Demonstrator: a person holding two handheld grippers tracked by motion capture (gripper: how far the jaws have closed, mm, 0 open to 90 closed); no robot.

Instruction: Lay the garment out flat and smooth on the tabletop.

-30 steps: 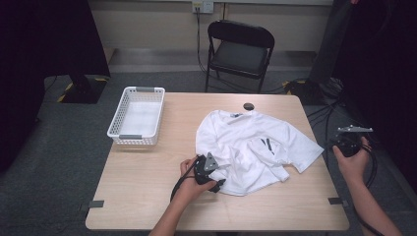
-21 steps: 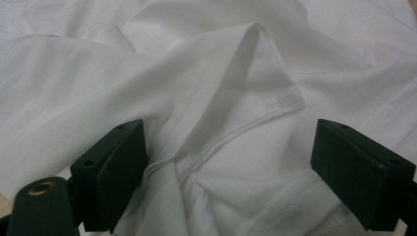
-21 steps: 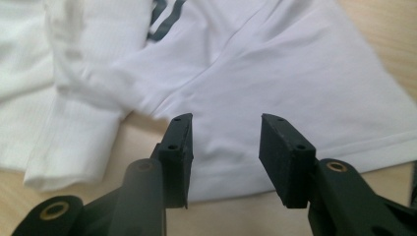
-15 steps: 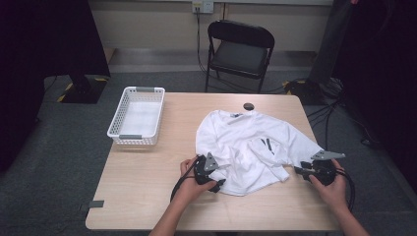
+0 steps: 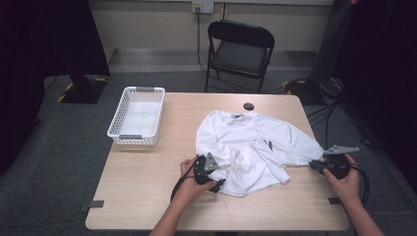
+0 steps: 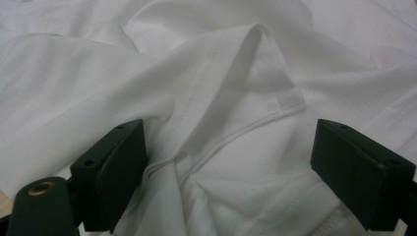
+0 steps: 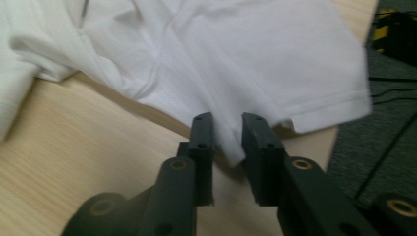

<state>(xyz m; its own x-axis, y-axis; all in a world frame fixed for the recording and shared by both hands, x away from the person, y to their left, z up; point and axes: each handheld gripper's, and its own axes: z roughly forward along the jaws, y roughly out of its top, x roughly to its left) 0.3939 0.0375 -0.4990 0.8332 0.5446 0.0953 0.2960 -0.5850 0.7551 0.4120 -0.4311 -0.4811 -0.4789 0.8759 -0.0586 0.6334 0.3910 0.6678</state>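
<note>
A white T-shirt (image 5: 251, 147) lies spread on the right half of the wooden table (image 5: 147, 196), its collar pointing toward the far edge and its hem toward the near edge, so its long axis runs near to far; it is rumpled, with the near left part bunched and folded over. One sleeve stretches out to the right, reaching the table's right edge. The left gripper (image 5: 209, 172) rests at the shirt's near left corner, and in the left gripper view its jaws stand wide apart with a folded ridge of hem between them, the pads (image 6: 120, 167) not pressing on the cloth. The right gripper (image 5: 317, 166) sits at the right edge of the table at the tip of that sleeve; its jaws have just been closing, and in the right gripper view a corner of the sleeve hem lies in the narrow gap between them, though they are not yet clenched on it. A white mesh basket (image 5: 118, 129) stands on the far left of the table, well apart from the shirt, and holds nothing. A small dark round object (image 5: 249, 106) lies near the far edge, just beyond the collar.
</note>
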